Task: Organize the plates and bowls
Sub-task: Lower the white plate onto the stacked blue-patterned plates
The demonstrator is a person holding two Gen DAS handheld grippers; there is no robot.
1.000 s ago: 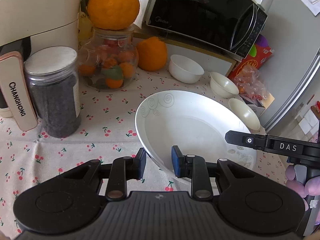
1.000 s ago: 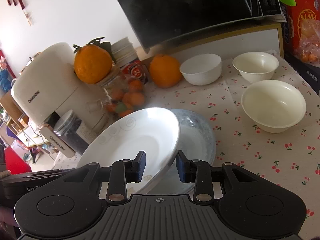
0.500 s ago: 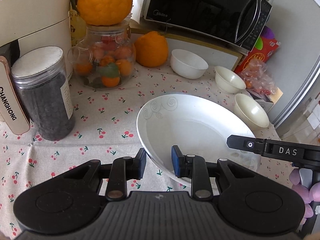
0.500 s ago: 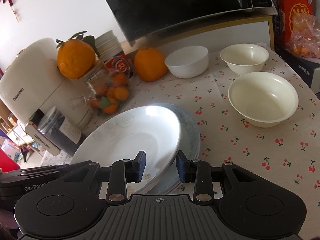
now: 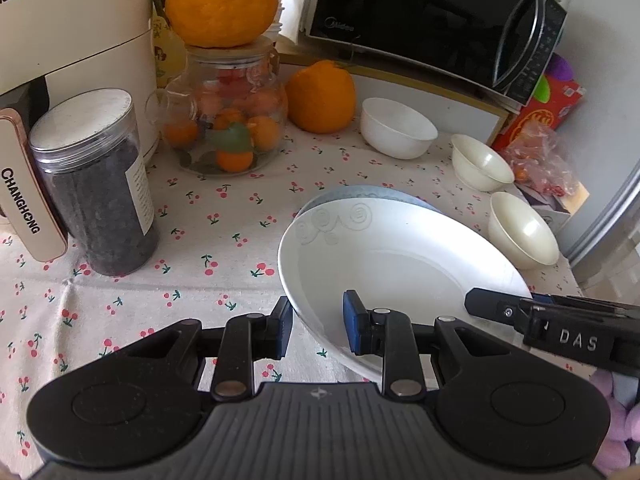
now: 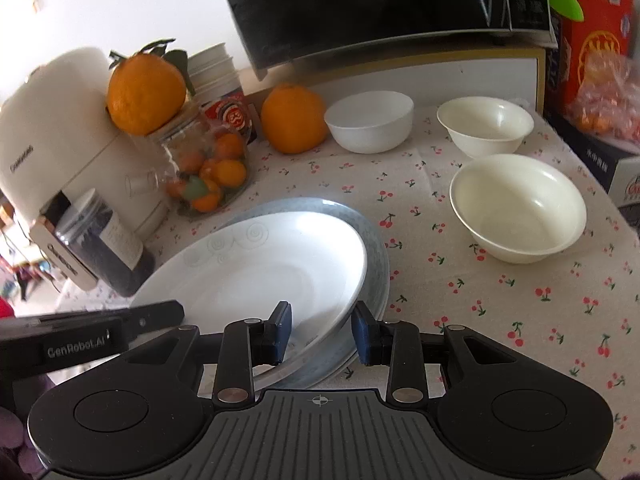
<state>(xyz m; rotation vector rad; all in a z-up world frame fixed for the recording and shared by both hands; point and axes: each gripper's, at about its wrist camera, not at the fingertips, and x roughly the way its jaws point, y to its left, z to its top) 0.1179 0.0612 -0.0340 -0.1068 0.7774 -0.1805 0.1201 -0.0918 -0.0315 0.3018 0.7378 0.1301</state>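
Note:
A white plate [image 5: 400, 264] with swirl marks is held by both grippers, tilted just above a grey-rimmed plate [image 6: 372, 240] on the cherry-print cloth. My left gripper [image 5: 318, 324] straddles the white plate's near-left rim; the jaws look open around it. My right gripper [image 6: 322, 334] straddles the plate's [image 6: 260, 272] opposite rim, with a gap at its jaws too. The grey plate [image 5: 368, 192] peeks out behind the white one. Three bowls stand at the right: a white bowl [image 6: 370, 122], a small cream bowl [image 6: 486, 126] and a larger cream bowl [image 6: 518, 208].
A dark-filled jar [image 5: 96, 184], a glass jar of small oranges [image 5: 228, 120] with a big orange [image 5: 222, 0] on top, another orange [image 5: 322, 96], a cream appliance [image 5: 72, 40] and a microwave [image 5: 432, 20] line the back. Red packaging [image 6: 592, 52] sits at the right edge.
Both grippers lowered the white plate onto the grey plate, and both sets of jaws have widened slightly around its rim.

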